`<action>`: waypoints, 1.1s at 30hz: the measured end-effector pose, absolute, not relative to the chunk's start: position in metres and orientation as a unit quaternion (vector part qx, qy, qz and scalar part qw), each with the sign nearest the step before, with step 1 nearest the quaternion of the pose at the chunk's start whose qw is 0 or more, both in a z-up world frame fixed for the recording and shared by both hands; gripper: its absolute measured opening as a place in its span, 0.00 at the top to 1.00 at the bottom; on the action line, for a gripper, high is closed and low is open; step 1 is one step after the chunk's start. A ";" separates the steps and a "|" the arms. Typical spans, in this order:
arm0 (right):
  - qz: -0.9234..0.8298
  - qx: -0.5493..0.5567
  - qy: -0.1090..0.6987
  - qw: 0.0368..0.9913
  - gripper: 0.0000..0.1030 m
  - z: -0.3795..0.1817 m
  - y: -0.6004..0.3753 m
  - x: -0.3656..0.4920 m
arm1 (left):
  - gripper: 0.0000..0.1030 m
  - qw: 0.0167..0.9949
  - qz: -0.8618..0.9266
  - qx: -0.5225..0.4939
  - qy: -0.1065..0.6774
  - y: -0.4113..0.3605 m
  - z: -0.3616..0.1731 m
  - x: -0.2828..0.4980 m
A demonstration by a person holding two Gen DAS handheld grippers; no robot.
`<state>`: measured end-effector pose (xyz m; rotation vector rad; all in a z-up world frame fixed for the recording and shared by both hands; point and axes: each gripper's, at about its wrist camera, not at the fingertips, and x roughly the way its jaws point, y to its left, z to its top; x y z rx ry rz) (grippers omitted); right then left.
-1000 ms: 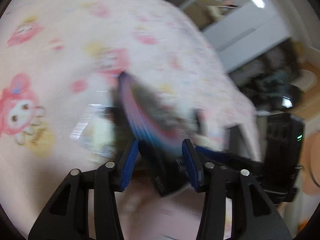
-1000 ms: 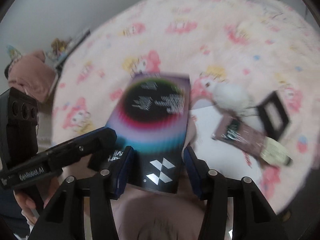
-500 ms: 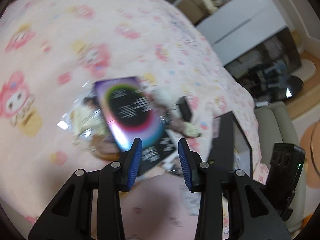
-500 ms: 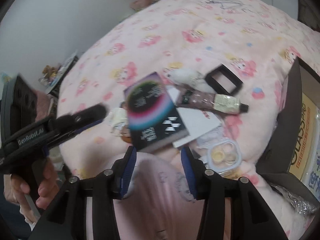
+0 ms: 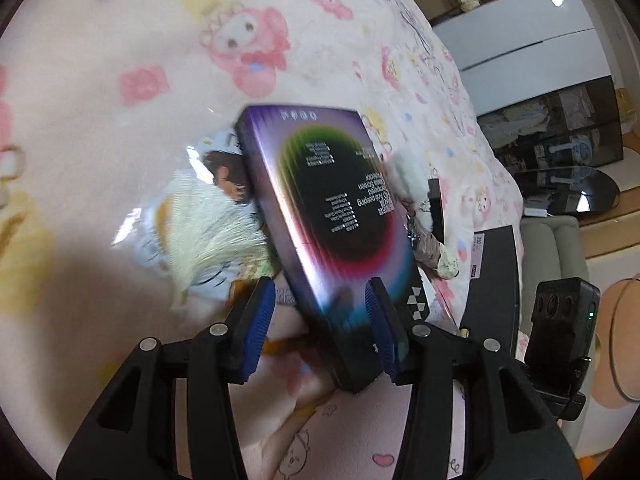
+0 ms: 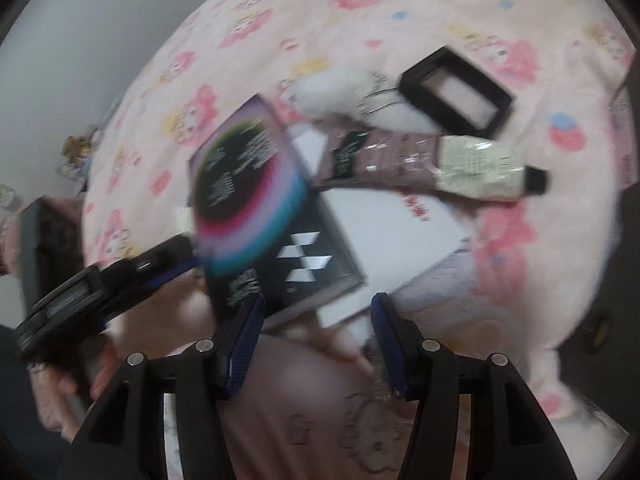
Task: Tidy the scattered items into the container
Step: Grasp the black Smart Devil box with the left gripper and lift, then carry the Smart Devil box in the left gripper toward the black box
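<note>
A flat purple-and-black box (image 5: 340, 216) with a rainbow ring lies tilted on a pile of items on the pink blanket. My left gripper (image 5: 318, 292) straddles its near end, jaws opening. The right pad (image 5: 380, 332) is against the box edge and the left pad (image 5: 256, 320) stands clear of it. My right gripper (image 6: 319, 300) hovers at the box's (image 6: 256, 200) near corner, jaws opening, nothing pressed between them. The left gripper (image 6: 100, 288) shows blurred at the left of the right wrist view. The black container wall (image 5: 496, 280) stands at the right.
Around the box lie a photo card in a clear sleeve (image 5: 200, 220), a white plush (image 6: 340, 88), a black square frame (image 6: 456, 92), a cream tube (image 6: 432, 160) and a white card (image 6: 384, 232). A pink cartoon-print garment (image 6: 320, 420) fills the foreground.
Both grippers have dropped closer to the box than half a second ago. Their jaws stand wider, and the box now sits between the left fingers.
</note>
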<state>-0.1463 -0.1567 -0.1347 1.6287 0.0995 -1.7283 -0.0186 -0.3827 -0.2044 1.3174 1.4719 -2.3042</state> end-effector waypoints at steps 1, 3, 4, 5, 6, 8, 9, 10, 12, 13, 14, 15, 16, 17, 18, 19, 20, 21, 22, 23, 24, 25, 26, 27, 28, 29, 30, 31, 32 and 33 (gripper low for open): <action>-0.665 0.641 0.031 0.382 0.50 -0.136 -0.160 -0.148 | 0.53 0.036 -0.753 0.434 0.493 -0.380 -0.207 -0.023; -0.653 0.646 0.012 0.394 0.50 -0.136 -0.166 -0.152 | 0.53 0.011 -0.751 0.434 0.497 -0.372 -0.207 -0.033; -0.660 0.639 0.010 0.396 0.50 -0.132 -0.169 -0.155 | 0.64 -0.002 -0.753 0.434 0.494 -0.366 -0.203 -0.038; -0.675 0.623 0.016 0.395 0.52 -0.126 -0.173 -0.158 | 0.65 -0.014 -0.758 0.438 0.483 -0.360 -0.199 -0.043; -0.696 0.599 0.024 0.396 0.52 -0.117 -0.176 -0.161 | 0.64 -0.026 -0.762 0.443 0.472 -0.355 -0.194 -0.047; -0.721 0.568 0.028 0.395 0.52 -0.102 -0.178 -0.168 | 0.57 -0.019 -0.779 0.442 0.444 -0.353 -0.181 -0.050; -0.725 0.565 0.032 0.393 0.52 -0.099 -0.178 -0.170 | 0.55 0.003 -0.791 0.440 0.425 -0.356 -0.175 -0.048; -0.728 0.567 0.040 0.383 0.52 -0.099 -0.177 -0.172 | 0.54 0.028 -0.803 0.435 0.406 -0.362 -0.168 -0.046; -0.724 0.582 0.052 0.367 0.52 -0.107 -0.172 -0.173 | 0.52 0.060 -0.824 0.418 0.378 -0.378 -0.160 -0.045; -0.716 0.592 0.053 0.365 0.52 -0.113 -0.168 -0.172 | 0.51 0.072 -0.832 0.412 0.364 -0.387 -0.158 -0.048; -0.707 0.603 0.050 0.366 0.52 -0.118 -0.167 -0.171 | 0.51 0.086 -0.838 0.405 0.355 -0.396 -0.156 -0.052; -0.694 0.616 0.045 0.369 0.52 -0.124 -0.166 -0.170 | 0.51 0.101 -0.843 0.399 0.346 -0.409 -0.158 -0.059; -0.684 0.626 0.037 0.373 0.52 -0.130 -0.165 -0.169 | 0.51 0.111 -0.843 0.402 0.341 -0.419 -0.162 -0.067; -0.677 0.631 0.029 0.378 0.52 -0.133 -0.165 -0.168 | 0.51 0.120 -0.839 0.409 0.338 -0.428 -0.167 -0.073; -0.671 0.634 0.022 0.383 0.52 -0.136 -0.166 -0.168 | 0.51 0.128 -0.833 0.418 0.339 -0.436 -0.176 -0.082; -0.669 0.635 0.019 0.387 0.52 -0.136 -0.168 -0.167 | 0.51 0.126 -0.827 0.426 0.345 -0.441 -0.184 -0.089; -0.668 0.633 0.019 0.391 0.52 -0.136 -0.170 -0.166 | 0.52 0.125 -0.819 0.437 0.352 -0.443 -0.192 -0.094; -0.667 0.630 0.018 0.397 0.52 -0.135 -0.172 -0.165 | 0.52 0.124 -0.811 0.447 0.356 -0.441 -0.197 -0.096; -0.668 0.627 0.020 0.401 0.52 -0.134 -0.175 -0.164 | 0.52 0.130 -0.811 0.451 0.350 -0.438 -0.199 -0.096; -0.673 0.625 0.029 0.396 0.52 -0.134 -0.176 -0.163 | 0.52 0.135 -0.814 0.453 0.338 -0.431 -0.199 -0.094; -0.681 0.620 0.038 0.389 0.52 -0.132 -0.177 -0.163 | 0.52 0.134 -0.815 0.454 0.333 -0.426 -0.197 -0.091; -0.690 0.613 0.043 0.382 0.52 -0.131 -0.175 -0.164 | 0.52 0.132 -0.813 0.455 0.338 -0.424 -0.197 -0.086; -0.698 0.608 0.042 0.376 0.52 -0.128 -0.172 -0.166 | 0.52 0.127 -0.809 0.457 0.347 -0.421 -0.196 -0.083; -0.708 0.601 0.040 0.368 0.52 -0.124 -0.167 -0.169 | 0.52 0.117 -0.805 0.460 0.357 -0.414 -0.195 -0.080; -0.721 0.592 0.036 0.357 0.52 -0.119 -0.162 -0.174 | 0.52 0.103 -0.801 0.464 0.364 -0.406 -0.194 -0.075; -0.738 0.579 0.030 0.344 0.52 -0.113 -0.155 -0.180 | 0.52 0.088 -0.798 0.470 0.367 -0.399 -0.193 -0.072; -0.756 0.564 0.021 0.331 0.52 -0.105 -0.148 -0.187 | 0.52 0.059 -0.796 0.480 0.364 -0.383 -0.192 -0.069; -0.773 0.549 0.017 0.317 0.52 -0.098 -0.142 -0.192 | 0.52 0.030 -0.794 0.487 0.361 -0.368 -0.190 -0.069; -0.787 0.539 0.017 0.301 0.52 -0.093 -0.137 -0.197 | 0.52 0.005 -0.793 0.491 0.359 -0.357 -0.187 -0.068; -0.797 0.533 0.019 0.284 0.52 -0.087 -0.133 -0.202 | 0.52 -0.019 -0.795 0.491 0.355 -0.349 -0.183 -0.068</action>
